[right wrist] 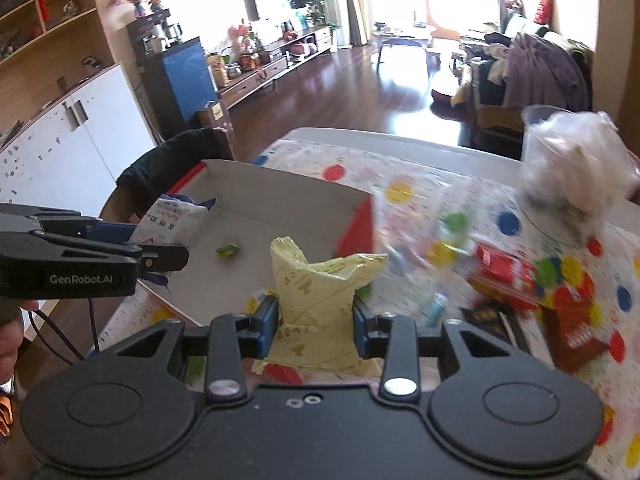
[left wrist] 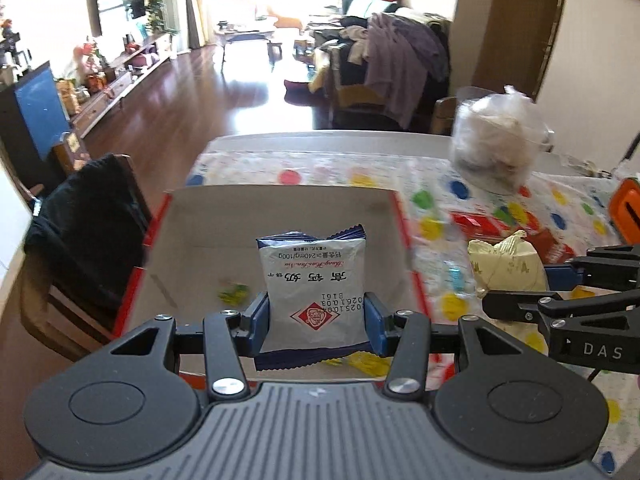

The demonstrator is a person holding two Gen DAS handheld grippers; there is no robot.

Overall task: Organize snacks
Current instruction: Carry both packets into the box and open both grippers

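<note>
the step in hand looks like loading snacks into the cardboard box [left wrist: 180, 220], which sits on the spotted tablecloth [left wrist: 320, 176] with its red-edged walls open to the top. the left gripper [left wrist: 318, 322] is clenched on a silver and blue biscuit packet [left wrist: 316, 276], its blue pads pressing both sides, and the packet hangs over the inside of the box. the right gripper [right wrist: 315, 328] grips a pale yellow snack bag [right wrist: 316, 300] the same way, crumpled at the waist, and seems to hover over the near corner of the box, just outside or at its edge; i cannot tell which. inside the box lies one small green wrapped candy [right wrist: 227, 251]. beyond the box to the right, red packets [right wrist: 504, 272] and a brown packet [right wrist: 576, 332] remain on the cloth, and a clear bag of pale things [right wrist: 576, 176] stands farther back. judging from this, the next move calls for lowering the biscuit packet to the box floor and letting go, then bringing the yellow bag fully over the box wall, keeping the two grippers apart since they are near each other.
</note>
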